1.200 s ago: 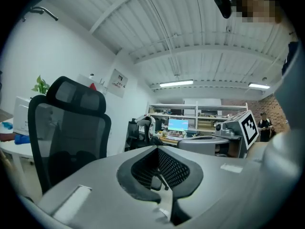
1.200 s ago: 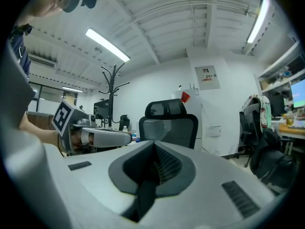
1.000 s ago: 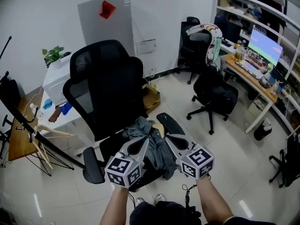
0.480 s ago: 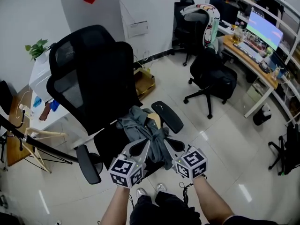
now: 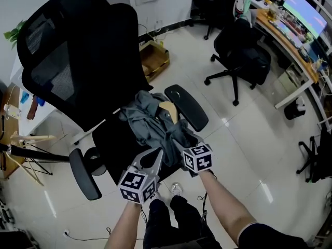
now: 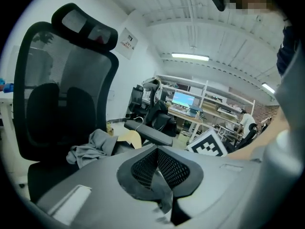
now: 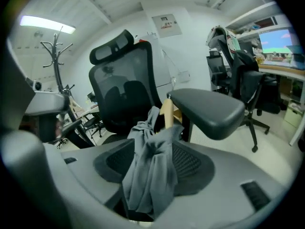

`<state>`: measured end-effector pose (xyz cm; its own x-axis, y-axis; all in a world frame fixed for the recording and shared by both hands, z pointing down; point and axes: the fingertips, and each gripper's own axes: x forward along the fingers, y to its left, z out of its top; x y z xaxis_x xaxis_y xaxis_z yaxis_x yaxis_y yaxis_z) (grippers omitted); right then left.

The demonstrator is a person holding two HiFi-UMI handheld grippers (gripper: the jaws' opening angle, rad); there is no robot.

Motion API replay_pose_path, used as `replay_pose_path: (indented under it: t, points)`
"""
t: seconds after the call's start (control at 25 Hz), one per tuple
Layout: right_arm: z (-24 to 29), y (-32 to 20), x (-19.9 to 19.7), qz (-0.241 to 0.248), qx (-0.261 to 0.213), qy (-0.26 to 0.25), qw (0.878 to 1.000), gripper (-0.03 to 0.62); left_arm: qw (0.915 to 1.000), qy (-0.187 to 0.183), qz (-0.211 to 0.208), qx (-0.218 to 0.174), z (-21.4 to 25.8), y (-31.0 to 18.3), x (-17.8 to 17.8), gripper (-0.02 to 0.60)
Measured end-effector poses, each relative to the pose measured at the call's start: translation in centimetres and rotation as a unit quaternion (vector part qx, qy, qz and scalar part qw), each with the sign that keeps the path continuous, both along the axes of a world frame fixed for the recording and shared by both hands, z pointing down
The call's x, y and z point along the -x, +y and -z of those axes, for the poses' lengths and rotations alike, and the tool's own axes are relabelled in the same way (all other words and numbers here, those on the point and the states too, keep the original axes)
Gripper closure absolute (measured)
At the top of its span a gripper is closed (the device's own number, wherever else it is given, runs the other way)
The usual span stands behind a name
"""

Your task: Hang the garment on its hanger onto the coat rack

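Observation:
A crumpled grey garment (image 5: 148,121) lies on the seat of a black mesh office chair (image 5: 78,61), with its wooden hanger (image 5: 167,110) poking out beside the armrest (image 5: 185,107). My right gripper (image 5: 179,140) reaches into the near fold. Its jaws are opening, and grey cloth (image 7: 150,175) hangs loosely between them below the hanger (image 7: 167,113). Just left of it, off the cloth, is my left gripper (image 5: 158,152), shut and empty. The left gripper view shows its closed jaws (image 6: 159,171) in front of the garment (image 6: 90,149). The coat rack (image 7: 56,66) stands far behind the chair.
The armrest (image 7: 207,111) overhangs close to the right jaw. A cardboard box (image 5: 153,58) sits on the floor behind the chair. More office chairs (image 5: 238,51) and a desk with a monitor (image 5: 306,14) are at the right. A wooden stand (image 5: 23,141) is at the left.
The view has tipped down and closed in on the chair. Both grippers have moved forward to the garment, and the right one now has cloth between its jaws.

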<state>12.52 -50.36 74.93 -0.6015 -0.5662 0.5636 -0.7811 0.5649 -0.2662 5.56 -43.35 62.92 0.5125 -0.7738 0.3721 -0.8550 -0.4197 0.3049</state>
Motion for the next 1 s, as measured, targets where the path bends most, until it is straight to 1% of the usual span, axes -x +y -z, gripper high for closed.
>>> replay_pose_path:
  t: [0.12, 0.24, 0.28, 0.4, 0.44, 0.48, 0.52, 0.56, 0.68, 0.72, 0.8, 0.88, 1.0]
  points:
    - [-3.5, -2.2, -0.1, -0.034, 0.021, -0.001, 0.999, 0.333, 0.9998, -0.002, 0.000, 0.018, -1.5, 0.3, 0.2, 0.574]
    - [-5.3, -4.7, 0.9, -0.052, 0.025, 0.002, 0.998, 0.333, 0.9995, -0.015, -0.009, 0.027, -2.5, 0.1, 0.4, 0.574]
    - [-5.9, -5.2, 1.3, -0.053, 0.026, 0.005, 0.998, 0.334, 0.9993, -0.018, -0.006, 0.031, -2.8, 0.2, 0.8, 0.574]
    - [-7.2, -6.5, 2.1, -0.042, 0.027, 0.018, 0.999, 0.374, 0.9987, -0.023, 0.020, 0.040, -3.4, -0.3, 1.9, 0.574]
    - [-7.4, -6.8, 2.2, -0.036, 0.026, 0.020, 0.999, 0.376, 0.9983, -0.027, 0.027, 0.044, -3.6, -0.4, 2.2, 0.574]
    - [-7.6, -7.0, 2.5, -0.029, 0.026, 0.023, 0.999, 0.390, 0.9979, -0.030, 0.032, 0.047, -3.8, -0.6, 2.5, 0.574]
    - [-7.8, -7.0, 2.7, -0.021, 0.025, 0.026, 0.999, 0.420, 0.9976, -0.031, 0.034, 0.051, -4.1, -0.7, 2.7, 0.574]
    - [-8.0, -6.9, 3.0, -0.012, 0.024, 0.031, 0.999, 0.430, 0.9974, -0.030, 0.036, 0.054, -4.2, -0.8, 2.8, 0.574]
    - [-8.5, -6.7, 3.3, 0.011, 0.017, 0.049, 0.999, 0.533, 0.9974, -0.025, 0.033, 0.059, -4.6, -1.1, 2.6, 0.574]
    - [-8.4, -6.7, 3.4, 0.018, 0.012, 0.053, 0.998, 0.555, 0.9975, -0.024, 0.032, 0.058, -4.6, -1.2, 2.5, 0.574]
    - [-7.0, -6.6, 4.0, 0.038, -0.007, 0.052, 0.998, 0.560, 0.9976, -0.025, 0.036, 0.054, -4.4, -1.3, 2.8, 0.574]
    - [-4.6, -5.7, 4.8, 0.061, -0.036, 0.050, 0.996, 0.562, 0.9972, -0.027, 0.042, 0.056, -4.2, -1.0, 3.5, 0.574]
    - [0.0, -4.0, 4.6, 0.077, -0.068, 0.041, 0.994, 0.563, 0.9968, -0.029, 0.052, 0.054, -3.4, -0.3, 5.0, 0.574]
